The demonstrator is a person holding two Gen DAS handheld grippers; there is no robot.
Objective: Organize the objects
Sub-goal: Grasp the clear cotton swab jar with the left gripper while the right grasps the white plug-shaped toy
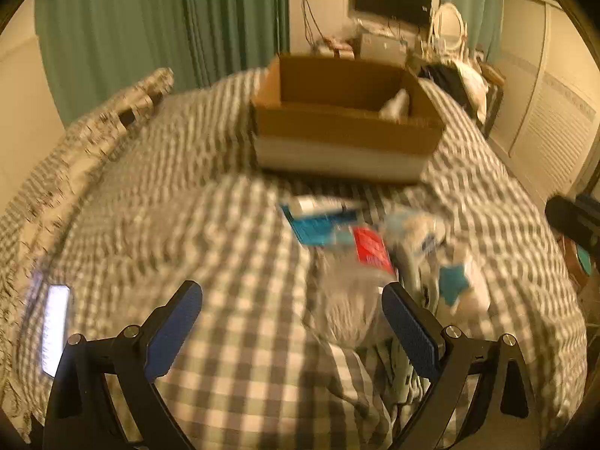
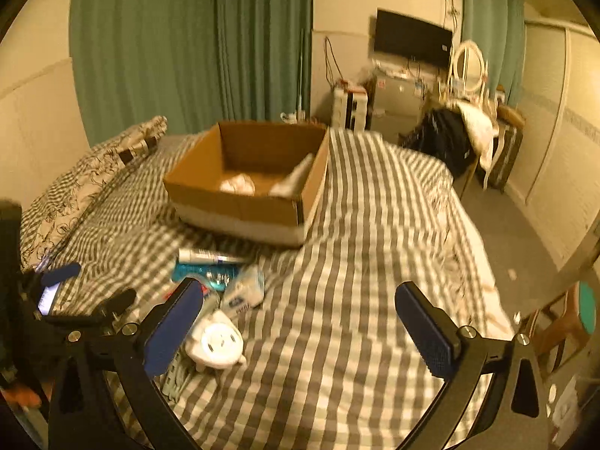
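An open cardboard box [image 1: 348,127] [image 2: 255,202] sits on the checked bed, with two white items [image 2: 240,183] inside. In front of it lies a loose pile: a white tube [image 2: 206,255], a blue packet [image 1: 318,227] [image 2: 206,274], a red packet [image 1: 371,249], a clear plastic bottle [image 1: 348,281], a white pouch [image 2: 245,291] and a white plug adapter [image 2: 217,343]. My left gripper [image 1: 292,332] is open and empty, low over the bed, its right finger beside the bottle. My right gripper [image 2: 300,333] is open and empty, right of the pile.
A lit phone [image 1: 56,328] lies at the bed's left edge near a patterned pillow [image 2: 93,165]. Green curtains [image 2: 187,48], a wall TV [image 2: 412,41], a cluttered dresser with an oval mirror [image 2: 467,65] and a chair [image 2: 555,322] stand beyond the bed.
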